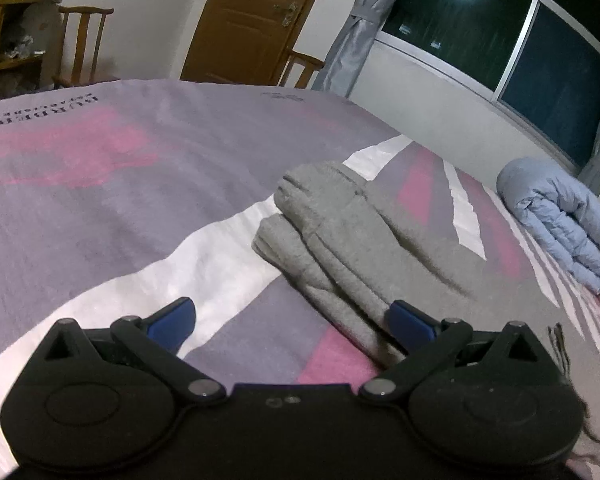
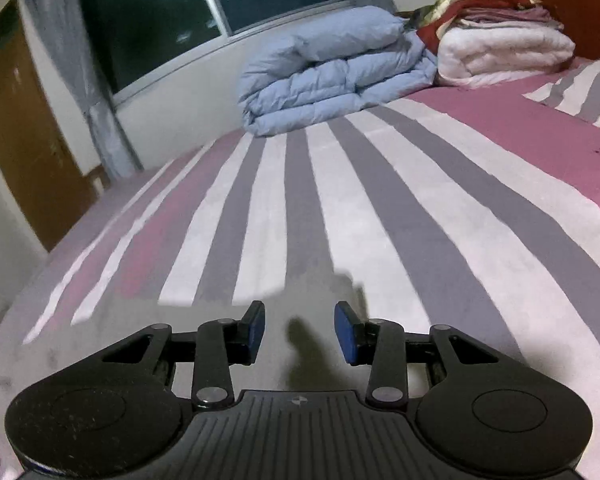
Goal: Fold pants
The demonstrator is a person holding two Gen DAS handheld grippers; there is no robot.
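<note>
The grey pants [image 1: 352, 240] lie folded in a long bundle on the bed, with the two cuffed leg ends stacked at the far end, in the left wrist view. My left gripper [image 1: 292, 322] is open wide and empty, hovering at the near end of the pants; its right blue fingertip [image 1: 410, 322] is over the fabric's edge. My right gripper [image 2: 300, 330] is open and empty above grey fabric [image 2: 204, 340] at the near edge of the right wrist view, which looks like part of the pants.
The bed has a sheet [image 2: 380, 208] with pink, grey and white stripes. A folded light-blue duvet [image 2: 332, 68] and a white quilt [image 2: 504, 54] with folded clothes sit at the far side by the window. Wooden chairs [image 1: 82, 44] and a door [image 1: 256, 16] stand beyond the bed.
</note>
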